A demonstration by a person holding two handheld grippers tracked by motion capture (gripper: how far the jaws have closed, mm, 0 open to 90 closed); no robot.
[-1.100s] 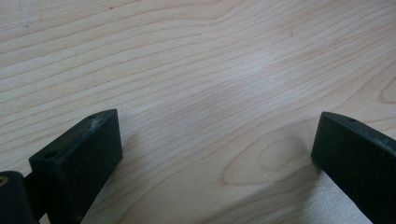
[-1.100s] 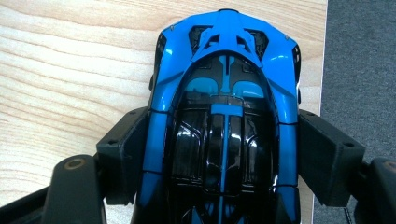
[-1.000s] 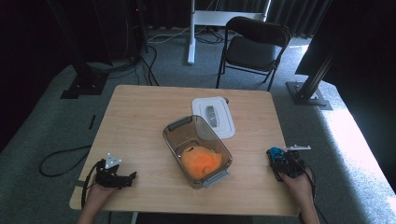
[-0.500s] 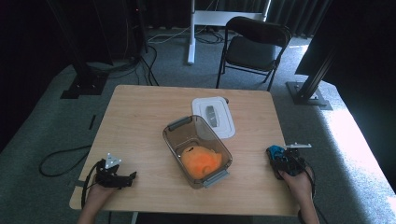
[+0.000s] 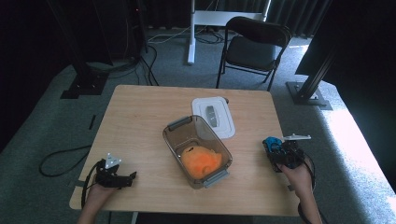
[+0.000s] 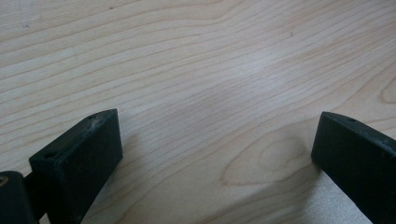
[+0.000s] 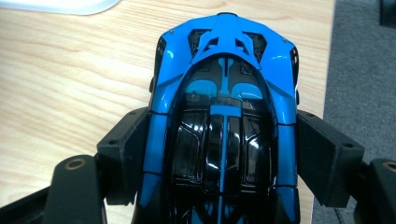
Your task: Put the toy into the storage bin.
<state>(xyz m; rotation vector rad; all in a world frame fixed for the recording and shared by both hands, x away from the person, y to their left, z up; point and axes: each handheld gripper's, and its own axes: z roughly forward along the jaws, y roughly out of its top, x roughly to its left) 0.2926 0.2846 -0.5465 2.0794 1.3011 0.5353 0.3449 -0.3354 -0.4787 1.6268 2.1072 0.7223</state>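
At the near edge of the wooden table [image 5: 140, 116], my left gripper [image 5: 125, 177] lies low over bare wood, its jaws spread wide with nothing between them, in the same spot as a second ago. On my right, my right gripper [image 5: 270, 150] pinches a blue and black toy car [image 7: 223, 116] by its flanks, one pad pressed to each side; in the high view the car [image 5: 272, 144] shows near the table's right edge. Against the frame of a second ago, that hand and the car look a touch higher in the high view, while everything else on the table sits where it did.

The car's long axis runs along the gripper's own line, its blue end [image 7: 226, 32] pointing away from my hand toward the far side of the table, the dark glossy canopy nearest the jaws.

Farther in, at the table's middle, a clear plastic container [image 5: 175, 140] stands open, set at a diagonal, with something orange [image 5: 201, 161] in its near end. Just beyond it and touching its far corner lies the white lid [image 5: 224, 123]. Past the table, a black folding chair [image 5: 254, 46] stands on grey carpet.
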